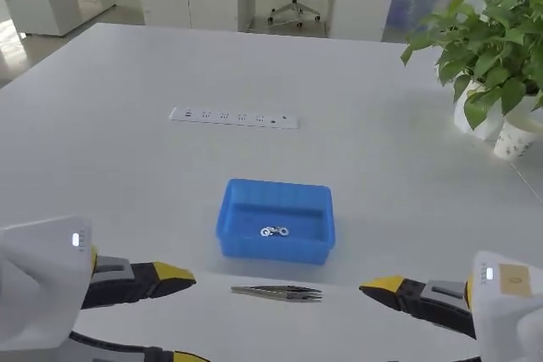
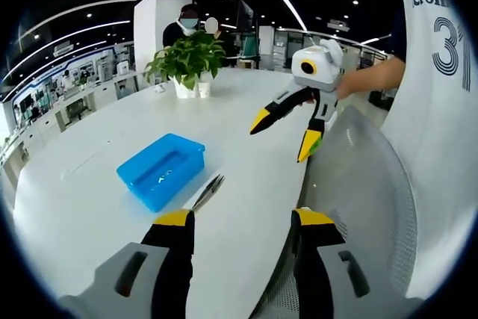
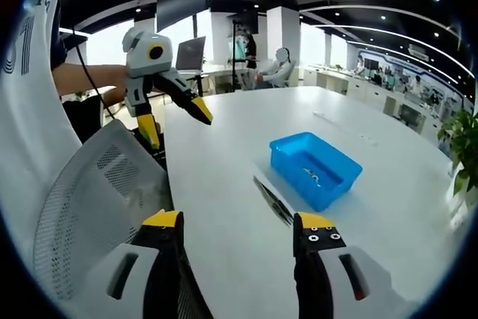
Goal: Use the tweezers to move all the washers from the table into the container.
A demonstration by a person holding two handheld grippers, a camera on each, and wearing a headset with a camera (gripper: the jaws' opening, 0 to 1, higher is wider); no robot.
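Left tool [image 2: 243, 218] and right tool [image 3: 237, 220] gape empty at the lower corners of the head view, flanking tweezers [image 1: 277, 292] on the bench [image 1: 127, 167] just below the bin [image 1: 271, 250] holding washers [image 1: 274, 231].

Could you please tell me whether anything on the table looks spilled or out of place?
Nothing stands out: the washers lie inside the upright blue container, and the tweezers lie flat on the table just in front of it.

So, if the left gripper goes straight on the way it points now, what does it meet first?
Probably the tweezers, which lie on the table just ahead of one jaw of the left gripper. They sit off-centre, so it might slide past; then the right gripper faces it.
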